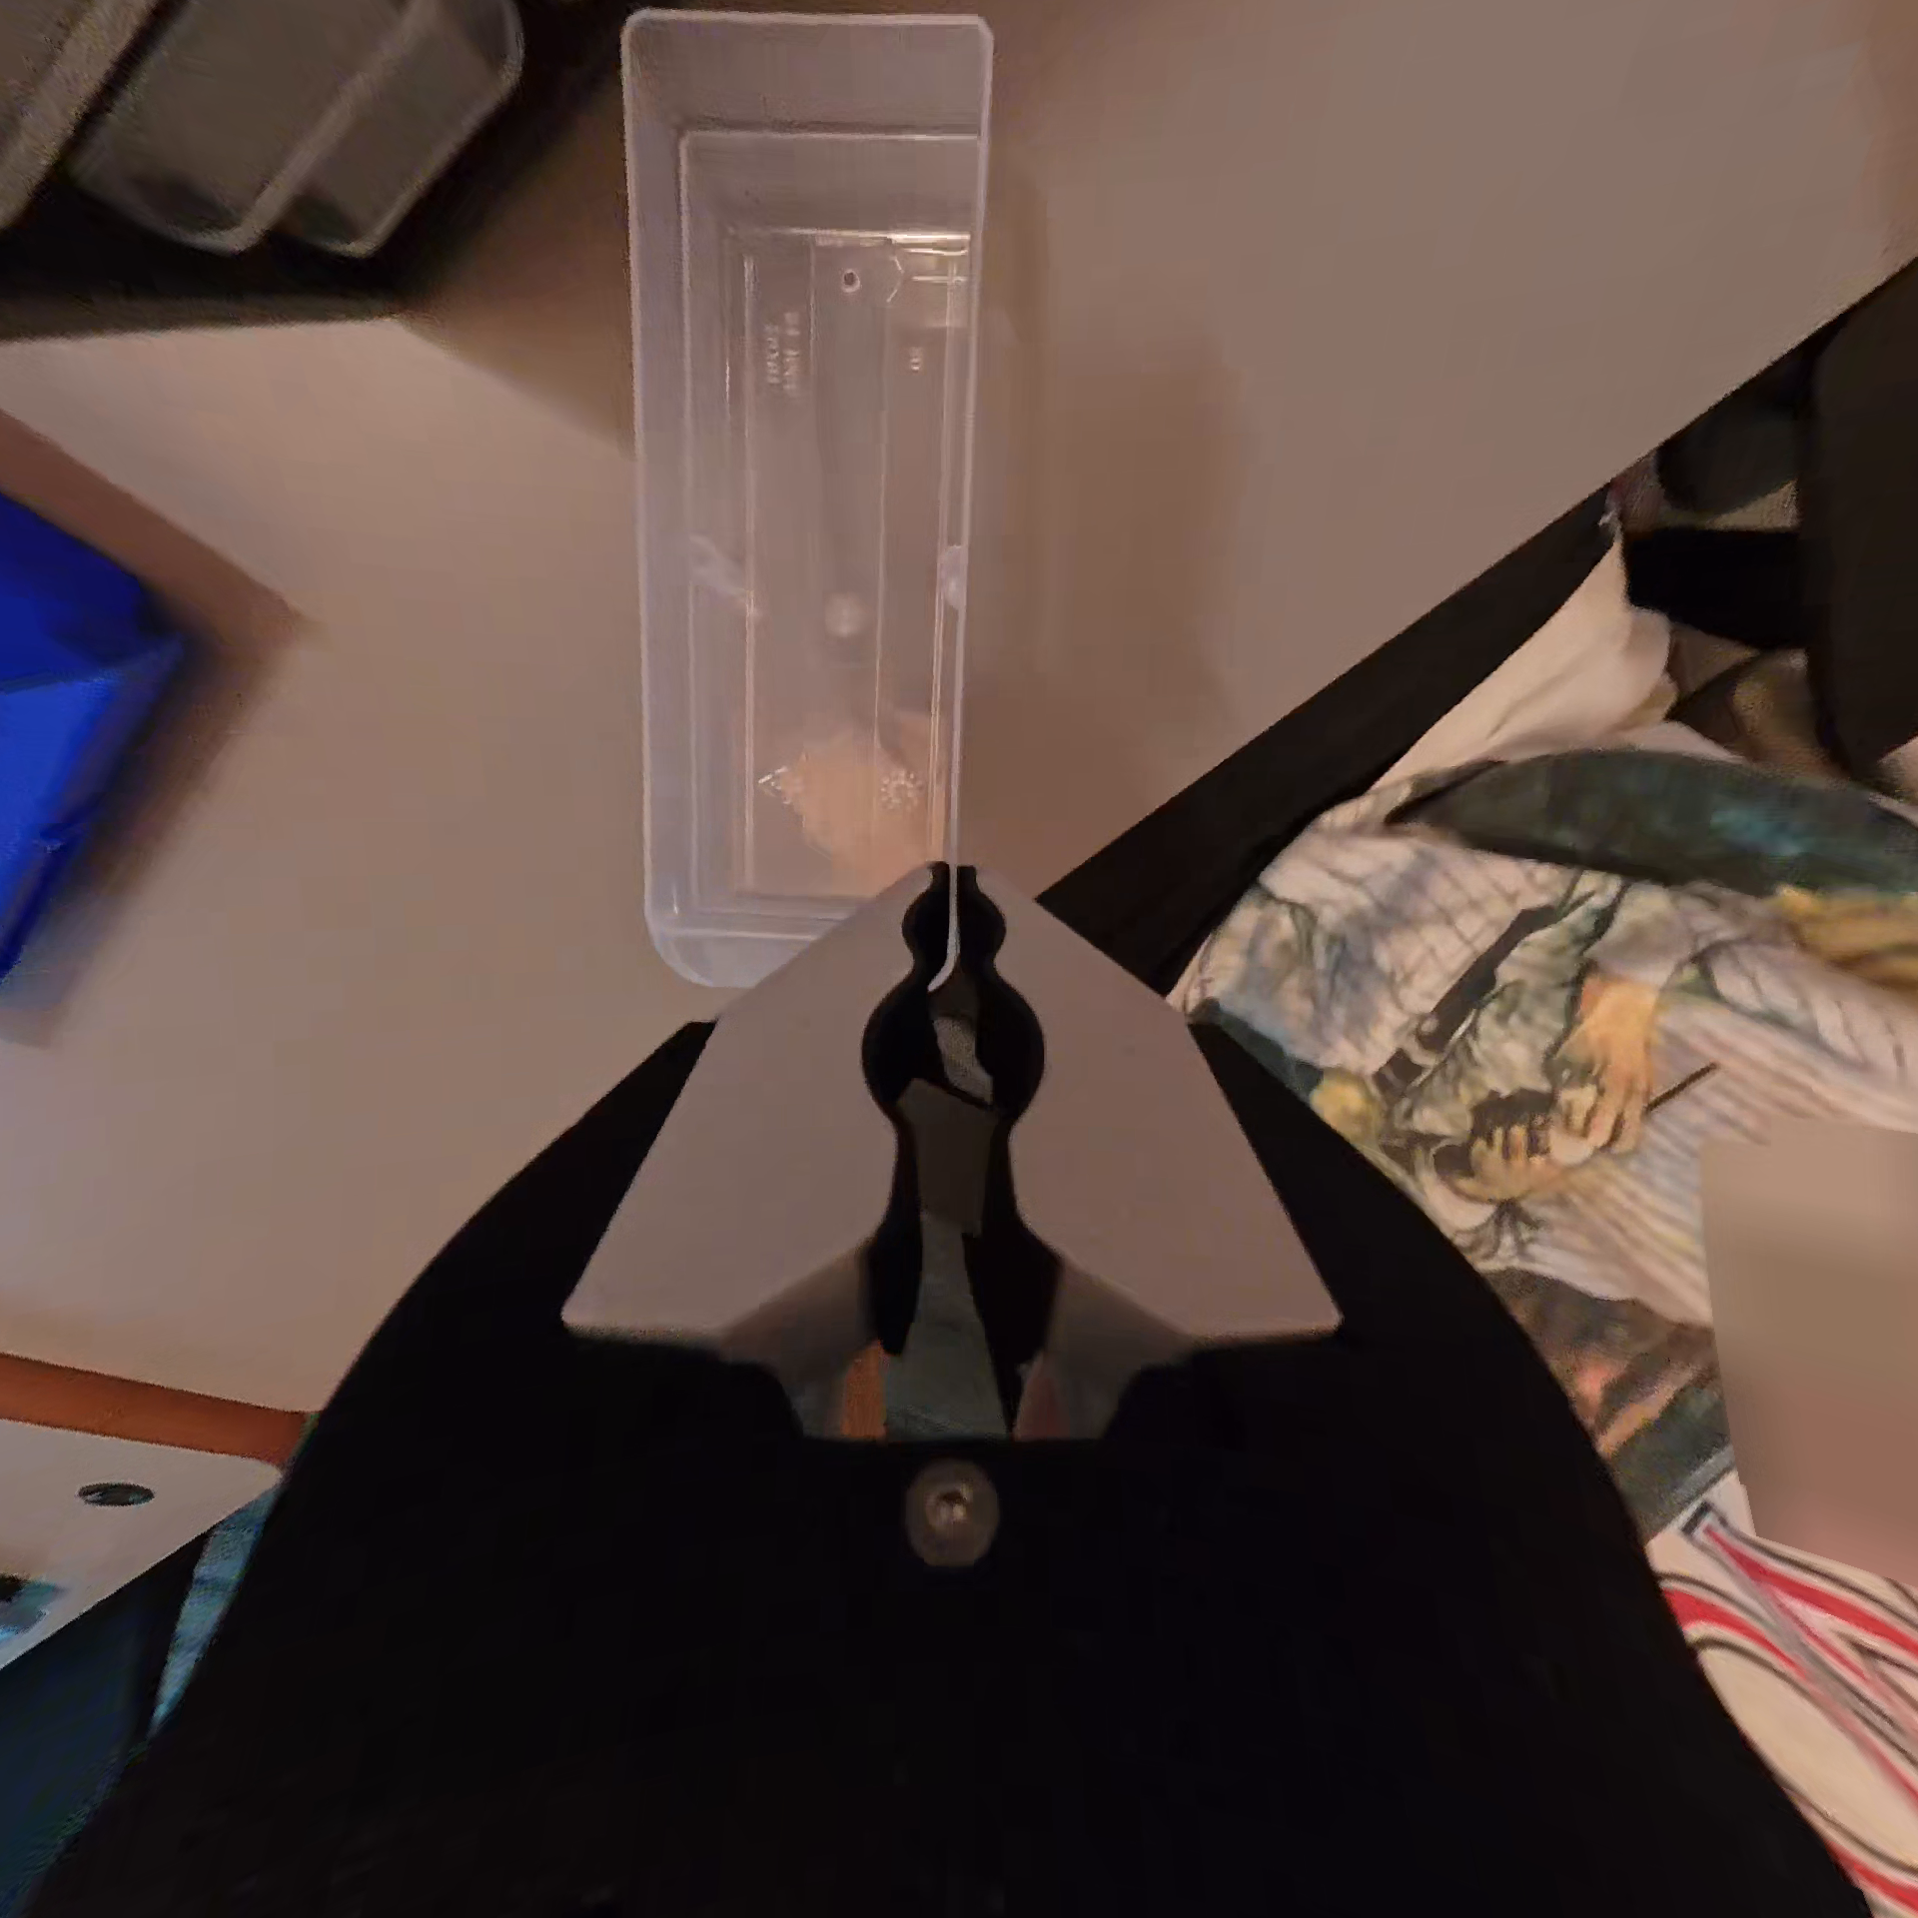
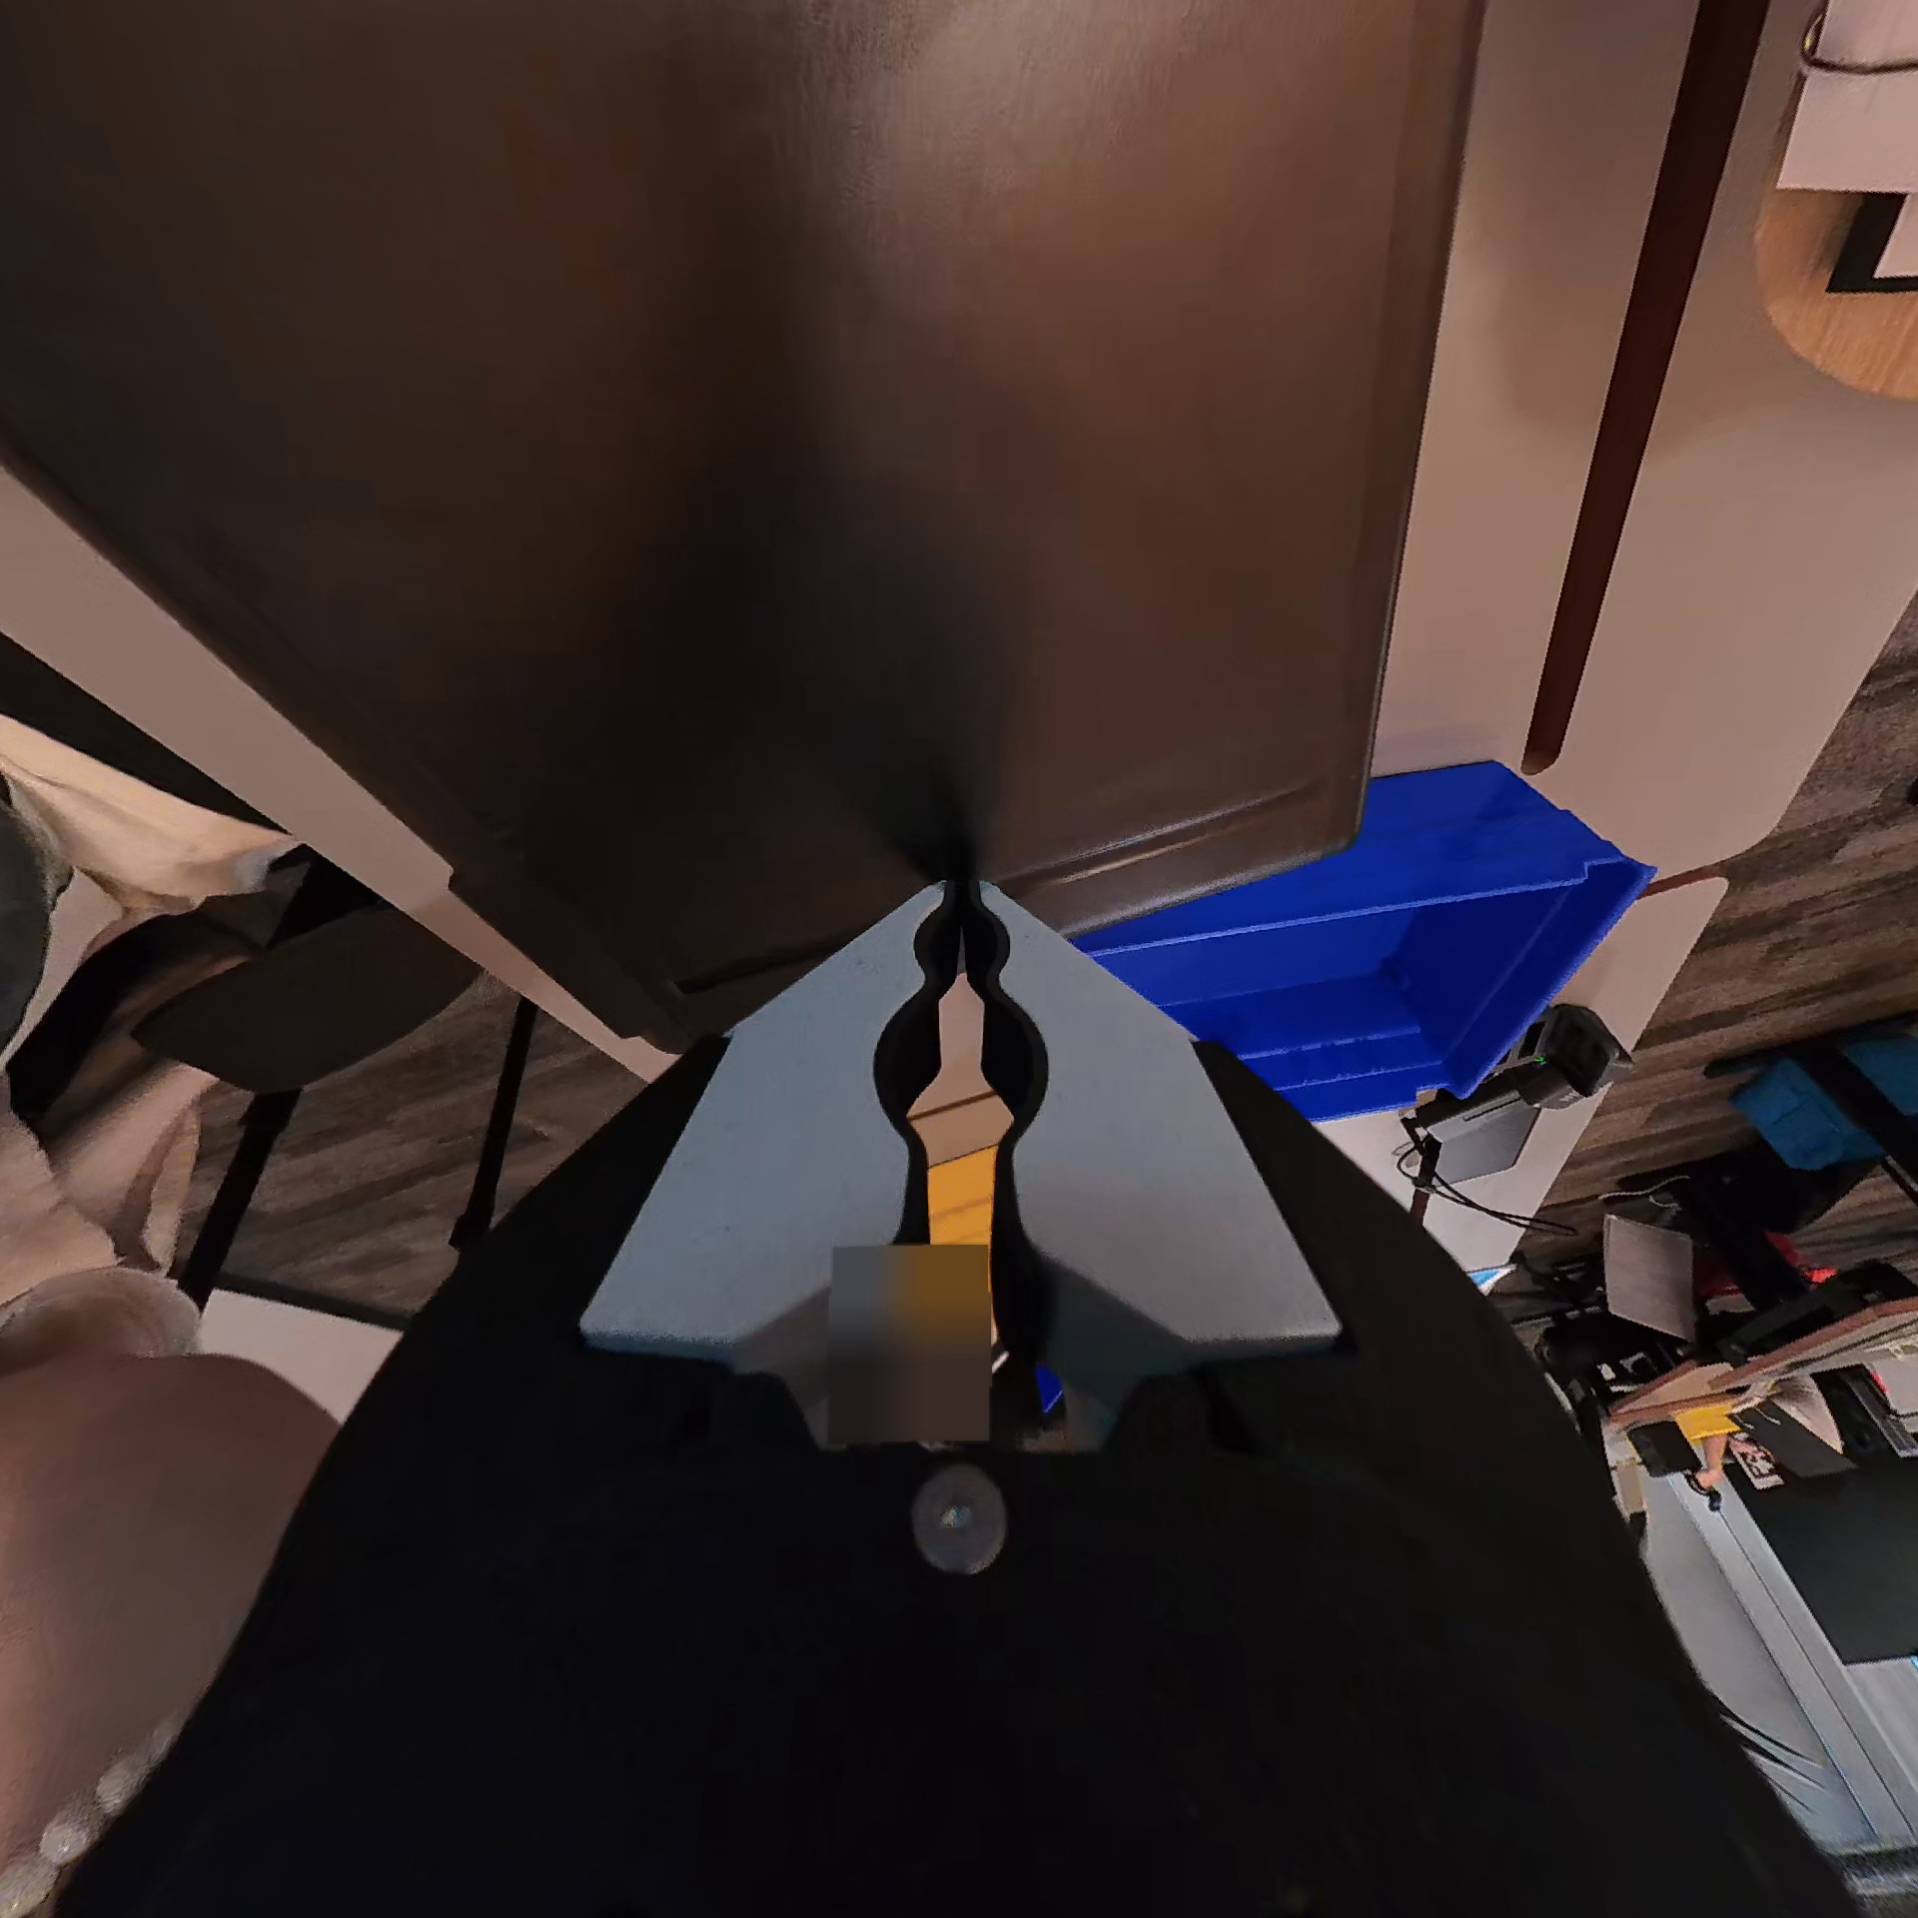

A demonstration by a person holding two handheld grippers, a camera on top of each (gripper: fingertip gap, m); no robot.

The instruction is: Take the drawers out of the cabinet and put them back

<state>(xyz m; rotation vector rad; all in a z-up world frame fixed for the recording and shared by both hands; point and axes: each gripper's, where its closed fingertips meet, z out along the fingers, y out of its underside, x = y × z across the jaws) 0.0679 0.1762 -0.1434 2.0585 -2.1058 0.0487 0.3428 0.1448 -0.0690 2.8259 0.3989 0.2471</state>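
Clear drawer [image 1: 810, 498] held over the table [image 1: 1297, 259], long axis running straight away from the left gripper [image 1: 950, 872], which pinches its right wall. Only the right view shows the right gripper [image 2: 960, 891] clamped on the dark cabinet [image 2: 727, 415], beside a blue bin [image 2: 1349, 965].

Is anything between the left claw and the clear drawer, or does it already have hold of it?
Nothing stands between them. The left claw is shut on the right side wall of the clear drawer, which is out over the table. The cabinet lies blurred at upper left; no visible obstacle sits between.
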